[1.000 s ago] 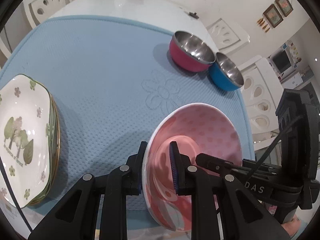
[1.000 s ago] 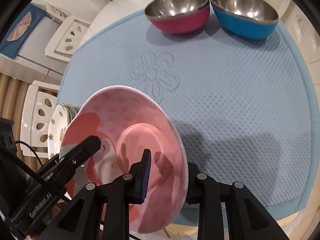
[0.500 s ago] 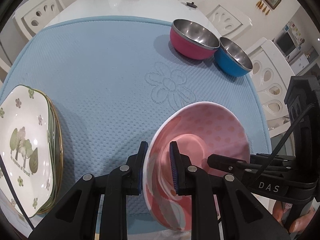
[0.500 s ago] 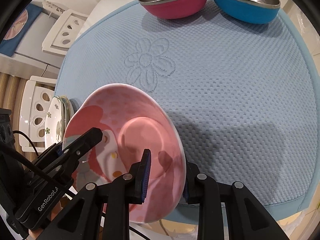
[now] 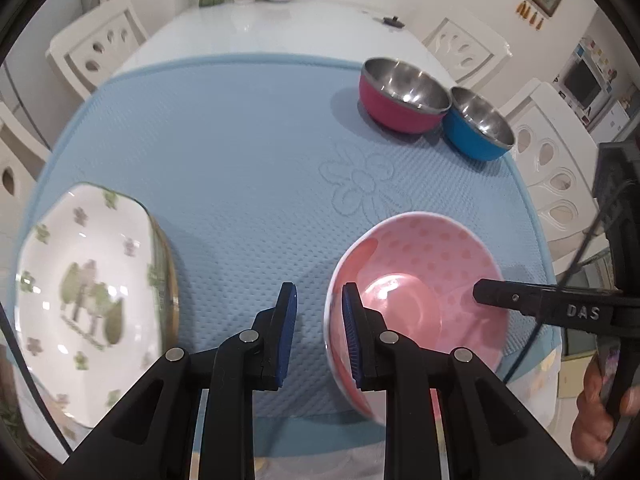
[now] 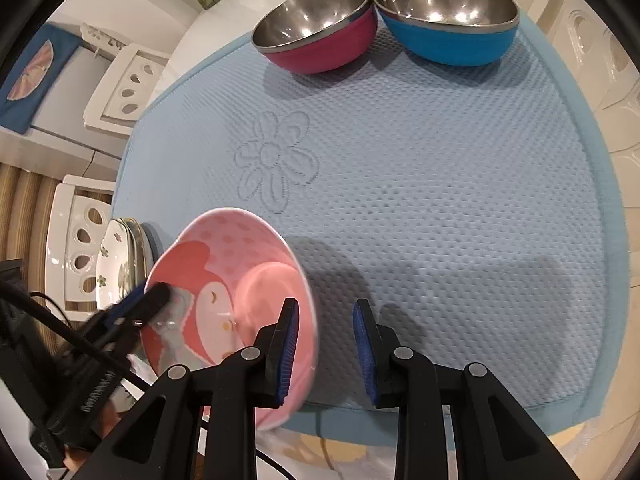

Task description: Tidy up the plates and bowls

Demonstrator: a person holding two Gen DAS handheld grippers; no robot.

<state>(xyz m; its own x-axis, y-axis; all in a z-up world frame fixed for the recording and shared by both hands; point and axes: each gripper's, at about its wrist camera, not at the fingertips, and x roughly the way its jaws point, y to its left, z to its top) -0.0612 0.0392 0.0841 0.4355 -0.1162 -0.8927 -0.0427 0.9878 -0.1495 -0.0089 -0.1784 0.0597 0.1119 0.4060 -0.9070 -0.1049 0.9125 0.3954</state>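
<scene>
A pink dotted bowl (image 5: 424, 276) with a cartoon face inside sits near the front edge of the blue mat (image 5: 248, 152). It also shows in the right wrist view (image 6: 232, 280). My left gripper (image 5: 318, 332) is open, its right finger inside the bowl's left rim, its left finger outside. My right gripper (image 6: 326, 344) is open, its left finger inside the bowl's right rim, its right finger outside over the mat. A stack of white plates with green trees (image 5: 88, 288) lies at the left.
A magenta steel bowl (image 5: 402, 96) and a blue steel bowl (image 5: 478, 124) stand side by side at the mat's far right; they also show in the right wrist view, magenta (image 6: 320, 28) and blue (image 6: 446, 16). White chairs (image 5: 554, 168) ring the white table (image 5: 280, 28).
Both grippers have opened and let go of the pink bowl's rim. The bowl has dropped from tilted and held to lower on the mat.
</scene>
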